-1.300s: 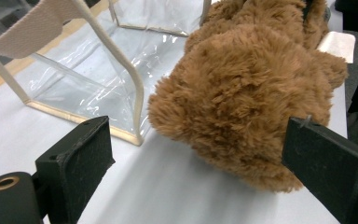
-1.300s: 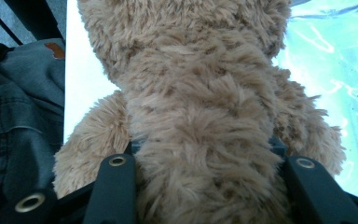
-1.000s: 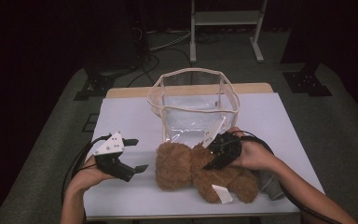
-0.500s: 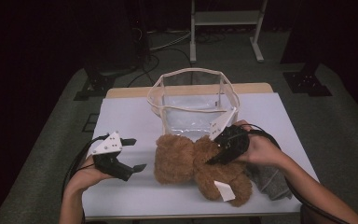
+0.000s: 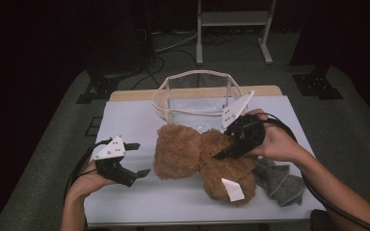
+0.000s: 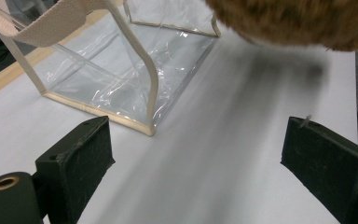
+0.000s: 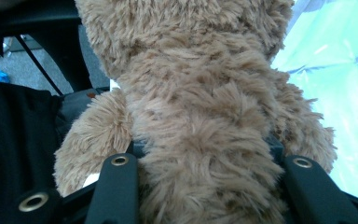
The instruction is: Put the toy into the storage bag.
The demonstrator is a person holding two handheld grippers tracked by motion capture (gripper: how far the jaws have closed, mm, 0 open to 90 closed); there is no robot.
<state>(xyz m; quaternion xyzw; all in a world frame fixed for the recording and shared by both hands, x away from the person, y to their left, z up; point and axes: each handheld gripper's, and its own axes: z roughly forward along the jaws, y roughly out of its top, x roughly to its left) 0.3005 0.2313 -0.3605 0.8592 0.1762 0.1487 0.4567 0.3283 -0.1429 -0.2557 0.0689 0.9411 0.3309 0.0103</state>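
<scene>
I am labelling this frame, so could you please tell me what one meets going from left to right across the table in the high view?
Left gripper → brown teddy bear → right gripper, closed on the bear → grey cloth. The clear bag stands behind the bear, so I leave it out.

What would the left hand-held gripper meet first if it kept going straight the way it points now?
Probably the clear bag. Its near bottom corner lies just ahead of the open left hand-held gripper, slightly toward one jaw. The teddy bear hangs farther off at the other side. Depth is hard to judge, so it might slip between them.
</scene>
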